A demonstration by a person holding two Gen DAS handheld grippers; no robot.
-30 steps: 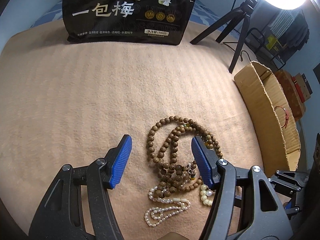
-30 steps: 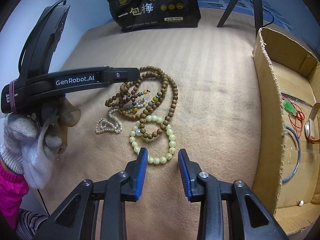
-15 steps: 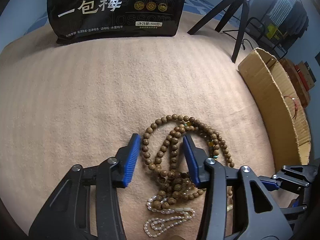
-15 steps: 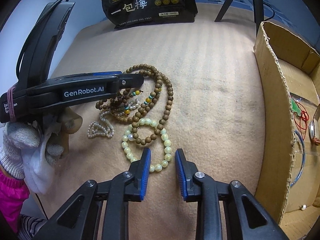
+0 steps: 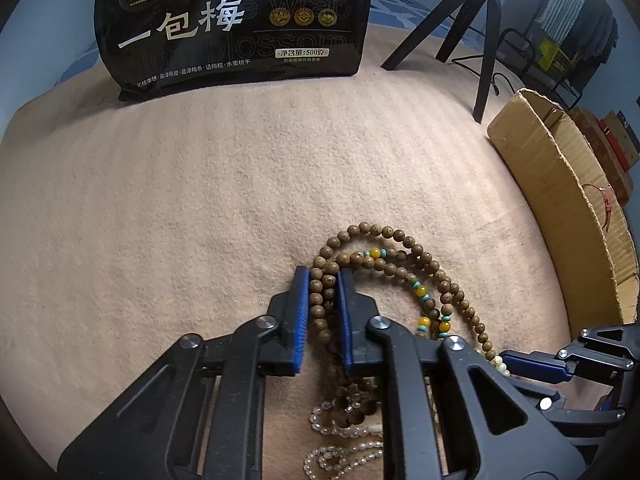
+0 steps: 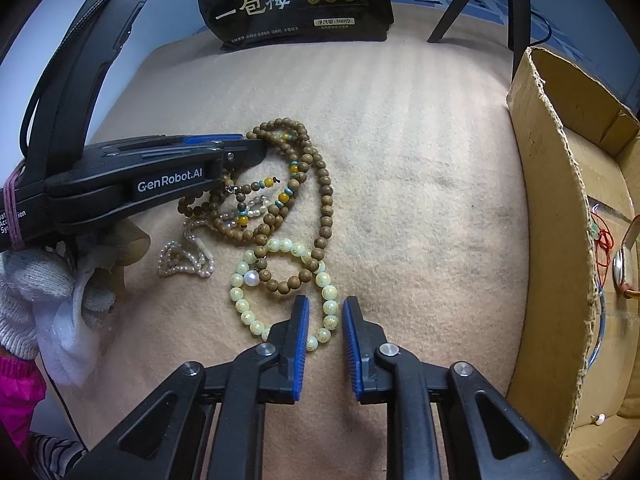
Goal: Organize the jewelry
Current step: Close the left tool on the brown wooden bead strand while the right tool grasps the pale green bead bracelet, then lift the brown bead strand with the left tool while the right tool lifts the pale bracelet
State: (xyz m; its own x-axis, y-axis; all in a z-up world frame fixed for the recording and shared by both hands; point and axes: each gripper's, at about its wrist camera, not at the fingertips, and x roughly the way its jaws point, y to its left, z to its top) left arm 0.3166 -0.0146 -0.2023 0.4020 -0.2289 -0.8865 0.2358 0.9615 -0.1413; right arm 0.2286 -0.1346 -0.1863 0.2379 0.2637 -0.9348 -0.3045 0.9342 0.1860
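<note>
A long brown wooden bead necklace (image 5: 404, 248) with yellow and turquoise beads lies tangled on the beige blanket; it also shows in the right wrist view (image 6: 320, 184). My left gripper (image 5: 323, 276) is shut on a strand of it. A pale green bead bracelet (image 6: 288, 292) lies in front of my right gripper (image 6: 325, 308), whose narrowly open jaws straddle the bracelet's near edge without squeezing it. A small pearl strand (image 6: 184, 256) lies to the left, under the left gripper (image 6: 256, 148).
An open cardboard box (image 6: 560, 208) stands at the right, holding a red cord (image 6: 604, 240) and other jewelry. A black snack bag (image 5: 236, 28) stands at the back. A tripod (image 5: 472, 36) stands at the back right.
My left gripper moved forward over the wooden necklace and closed on a strand. My right gripper narrowed and moved up to the green bracelet.
</note>
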